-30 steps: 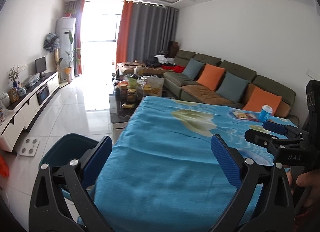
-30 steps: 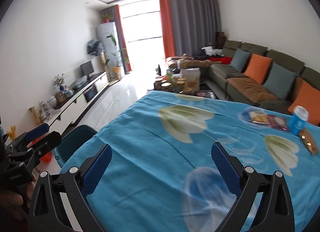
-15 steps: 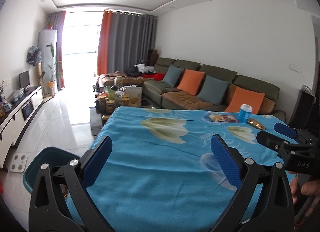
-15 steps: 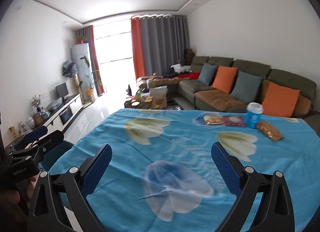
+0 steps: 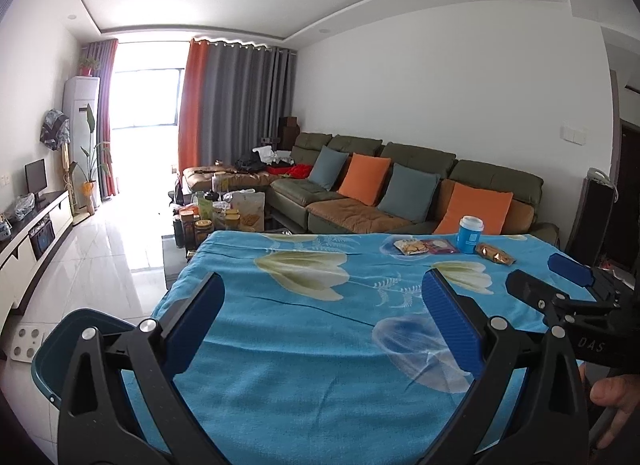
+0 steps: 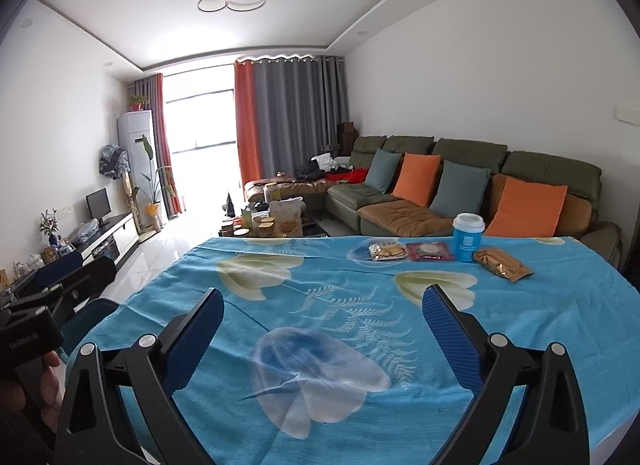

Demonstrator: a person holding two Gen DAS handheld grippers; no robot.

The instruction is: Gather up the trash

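At the far right of the table with the blue flowered cloth (image 6: 328,289) lies the trash: a blue paper cup with a white lid (image 6: 467,236), a gold snack wrapper (image 6: 502,262), a red packet (image 6: 429,251) and a cracker packet (image 6: 385,251). The left wrist view shows the same cup (image 5: 469,233), gold wrapper (image 5: 495,253) and packets (image 5: 425,245). My right gripper (image 6: 322,329) is open over the near middle of the cloth, well short of the trash. My left gripper (image 5: 322,323) is open and empty at the table's near left. A dark teal bin (image 5: 80,329) stands on the floor left of the table.
A green sofa with orange and grey cushions (image 6: 460,189) runs behind the table. A cluttered coffee table (image 5: 216,217) stands beyond the far edge. A TV cabinet (image 5: 28,225) lines the left wall. White tiled floor lies open to the left.
Both cameras have tilted up and swung right; the ceiling lamp now shows and the trash sits nearer the middle of each view. Both grippers stay open and empty.
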